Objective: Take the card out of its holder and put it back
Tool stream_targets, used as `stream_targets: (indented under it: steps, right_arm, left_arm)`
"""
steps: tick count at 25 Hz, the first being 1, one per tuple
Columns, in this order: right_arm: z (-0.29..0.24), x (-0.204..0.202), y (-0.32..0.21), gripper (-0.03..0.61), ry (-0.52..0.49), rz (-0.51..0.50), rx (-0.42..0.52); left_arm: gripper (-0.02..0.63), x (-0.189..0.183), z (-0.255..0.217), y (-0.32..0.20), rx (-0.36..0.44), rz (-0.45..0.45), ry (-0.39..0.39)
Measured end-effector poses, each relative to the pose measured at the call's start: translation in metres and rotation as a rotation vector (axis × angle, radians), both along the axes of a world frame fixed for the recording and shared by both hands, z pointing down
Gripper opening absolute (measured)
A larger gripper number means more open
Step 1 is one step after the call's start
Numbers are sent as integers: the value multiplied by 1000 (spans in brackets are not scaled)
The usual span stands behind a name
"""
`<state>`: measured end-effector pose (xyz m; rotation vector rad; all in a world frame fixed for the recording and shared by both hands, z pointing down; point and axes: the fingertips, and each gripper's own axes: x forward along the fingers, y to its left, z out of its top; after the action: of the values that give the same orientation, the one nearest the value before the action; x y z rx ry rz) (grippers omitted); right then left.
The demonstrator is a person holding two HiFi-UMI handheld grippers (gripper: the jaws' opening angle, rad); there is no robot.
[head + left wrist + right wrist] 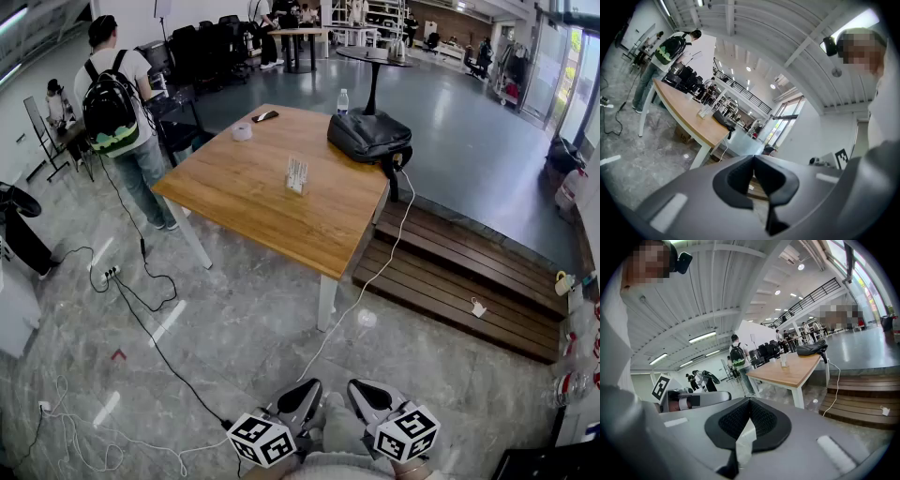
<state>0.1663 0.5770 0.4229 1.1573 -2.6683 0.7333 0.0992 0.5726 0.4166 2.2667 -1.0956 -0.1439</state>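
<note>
A clear card holder (296, 175) with a card in it stands upright near the middle of the wooden table (234, 187), far ahead of me. It shows small in the left gripper view (704, 111) and in the right gripper view (783, 361). Both grippers hang low by my body, well short of the table. My left gripper (300, 401) is shut with nothing in it, its jaws meeting tip to tip (753, 160). Beside it, my right gripper (368, 396) is shut and empty too (750, 402).
On the table's far side lie a black bag (368, 134), a water bottle (342, 100), a tape roll (242, 131) and a phone (265, 116). A person with a backpack (112, 112) stands at its left. Cables (150, 319) cross the floor; a low wooden step (459, 272) lies at the right.
</note>
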Motion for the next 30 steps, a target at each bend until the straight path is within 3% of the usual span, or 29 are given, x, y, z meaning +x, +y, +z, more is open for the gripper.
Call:
stream_targets:
  steps: [7, 20, 30]
  right_arm:
    - [6, -5, -93, -5, -22, 10, 24]
    - [-33, -11, -321, -5, -58, -95, 84]
    - [-16, -31, -406, -5, -43, -99, 18]
  left_arm:
    - [8, -14, 10, -81, -6, -38, 9]
    - [9, -19, -20, -299, 41, -140, 49]
    - [8, -34, -10, -388, -2, -148, 44]
